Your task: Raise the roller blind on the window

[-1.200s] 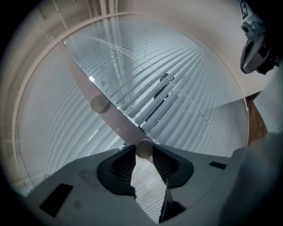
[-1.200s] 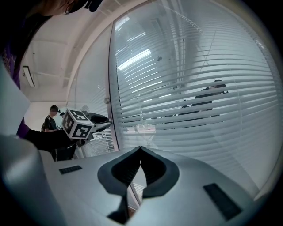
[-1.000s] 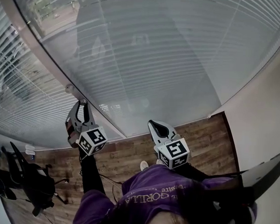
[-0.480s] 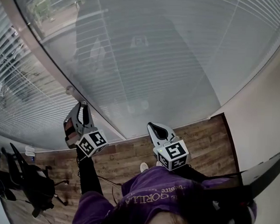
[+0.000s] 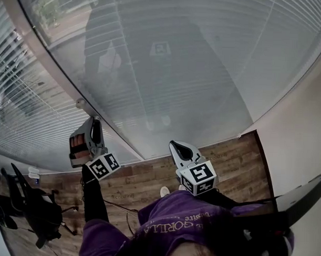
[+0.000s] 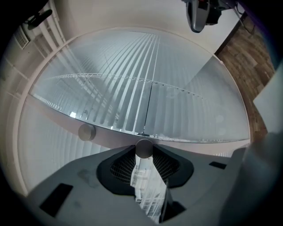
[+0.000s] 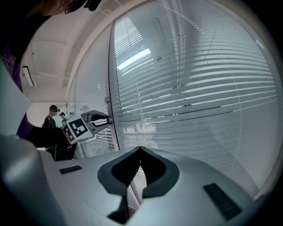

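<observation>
The window's slatted blind [image 5: 194,73] hangs lowered behind glass, its slats [image 6: 132,101] spread across both panes [image 7: 199,88]. A pale frame post [image 5: 52,68] divides the panes. My left gripper [image 5: 92,119] reaches up to that post, and its jaws [image 6: 143,152] are shut on a small round grey knob [image 6: 143,148] at their tips. A second round knob [image 6: 87,131] sits on the post just to the left, also visible as a small stud [image 5: 80,102]. My right gripper [image 5: 173,143] is shut and empty, held apart from the glass [image 7: 140,150].
A white wall [image 5: 307,130] meets the window at the right. Wooden floor [image 5: 238,159] lies below. A black office chair [image 5: 39,212] stands at the lower left, a dark table edge [image 5: 305,198] at the right. Two people [image 7: 52,115] stand far off.
My left gripper has swung its rear end down and to the left while its tips stayed at the post. The right gripper has barely moved.
</observation>
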`<state>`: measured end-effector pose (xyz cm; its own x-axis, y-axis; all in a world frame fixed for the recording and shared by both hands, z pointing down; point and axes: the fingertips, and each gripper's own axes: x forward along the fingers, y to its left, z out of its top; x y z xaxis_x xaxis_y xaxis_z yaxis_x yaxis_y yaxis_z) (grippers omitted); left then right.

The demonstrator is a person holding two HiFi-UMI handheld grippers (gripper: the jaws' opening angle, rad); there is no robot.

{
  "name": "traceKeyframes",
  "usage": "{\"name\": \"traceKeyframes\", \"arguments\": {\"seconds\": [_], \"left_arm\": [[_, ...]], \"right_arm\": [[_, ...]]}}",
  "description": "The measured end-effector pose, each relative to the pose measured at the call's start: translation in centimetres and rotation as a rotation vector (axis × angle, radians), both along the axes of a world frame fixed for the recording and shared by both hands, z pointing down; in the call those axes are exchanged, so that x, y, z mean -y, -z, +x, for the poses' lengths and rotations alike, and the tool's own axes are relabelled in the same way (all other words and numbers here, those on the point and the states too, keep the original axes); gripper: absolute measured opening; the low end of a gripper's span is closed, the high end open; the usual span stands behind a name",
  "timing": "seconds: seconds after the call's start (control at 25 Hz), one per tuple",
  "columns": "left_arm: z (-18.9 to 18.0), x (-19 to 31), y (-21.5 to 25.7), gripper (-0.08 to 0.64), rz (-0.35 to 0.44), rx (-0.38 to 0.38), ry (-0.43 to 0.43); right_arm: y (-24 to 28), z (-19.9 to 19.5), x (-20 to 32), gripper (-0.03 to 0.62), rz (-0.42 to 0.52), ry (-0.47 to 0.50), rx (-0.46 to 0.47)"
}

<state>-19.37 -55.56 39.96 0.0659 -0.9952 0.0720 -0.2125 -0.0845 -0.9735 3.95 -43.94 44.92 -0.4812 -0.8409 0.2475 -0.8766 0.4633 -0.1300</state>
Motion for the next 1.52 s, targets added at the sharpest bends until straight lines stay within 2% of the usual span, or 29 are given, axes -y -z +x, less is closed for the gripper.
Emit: {"name": "traceKeyframes", "arguments": {"seconds": [0.08, 0.2, 0.28, 0.36, 0.48, 0.64, 0.72, 0.84, 0.96, 1.04, 1.08, 1.16, 1.28, 1.36, 1.52], "left_arm": [[0.0, 0.0, 0.0, 0.121, -0.002, -0.001, -0.009], [-0.1, 0.0, 0.1, 0.123, 0.001, -0.056, 0.009], [0.0, 0.0, 0.1, 0.123, 0.001, -0.119, 0.022], [0.4, 0.0, 0.1, 0.123, -0.010, -0.229, 0.019], [0.6, -0.1, 0.3, 0.123, -0.035, -0.492, 0.015], [-0.4, -0.1, 0.7, 0.129, -0.076, -0.998, 0.027], [-0.9, 0.0, 1.0, 0.129, -0.081, -1.210, 0.024], [-1.2, 0.0, 1.1, 0.129, -0.082, -1.425, 0.008], [-1.2, 0.2, 1.2, 0.129, -0.076, -1.546, -0.026], [-1.2, 0.3, 1.2, 0.127, -0.086, -1.551, -0.040], [-1.2, 0.3, 1.1, 0.127, -0.093, -1.520, -0.042], [-1.1, 0.3, 1.1, 0.124, -0.099, -1.383, -0.028], [-0.7, 0.2, 1.1, 0.123, -0.099, -1.100, 0.009], [-0.4, 0.2, 1.2, 0.123, -0.102, -0.950, 0.018], [-0.4, 0.3, 0.5, 0.123, -0.105, -0.777, 0.038]], "right_arm": [[-0.1, 0.0, 0.0, -0.002, -0.001, 0.001, -0.001], [0.0, -0.1, 0.0, -0.002, -0.004, 0.004, -0.002], [-0.1, 0.1, 0.0, -0.002, -0.008, 0.002, -0.002], [-0.2, 0.3, 0.0, -0.002, -0.009, -0.002, -0.002], [-0.1, 0.4, 0.0, -0.002, -0.008, -0.008, 0.000], [-0.1, 0.3, 0.2, -0.002, -0.002, -0.006, -0.005], [-0.2, 0.4, 0.2, -0.002, -0.003, -0.011, 0.000], [-0.3, 0.6, 0.1, -0.002, -0.010, -0.013, -0.003], [-0.2, 0.6, 0.1, -0.002, -0.004, -0.005, -0.010], [-0.1, 0.8, 0.1, -0.002, -0.007, -0.008, -0.011], [-0.1, 0.9, 0.1, -0.002, -0.009, -0.011, -0.011], [-0.1, 1.0, 0.1, -0.002, -0.007, -0.010, -0.008], [-0.2, 1.1, 0.0, -0.002, -0.011, -0.011, -0.004], [-0.3, 1.2, -0.1, -0.002, -0.014, -0.014, -0.001], [-0.4, 1.1, -0.1, -0.002, -0.018, -0.008, -0.004]]}}
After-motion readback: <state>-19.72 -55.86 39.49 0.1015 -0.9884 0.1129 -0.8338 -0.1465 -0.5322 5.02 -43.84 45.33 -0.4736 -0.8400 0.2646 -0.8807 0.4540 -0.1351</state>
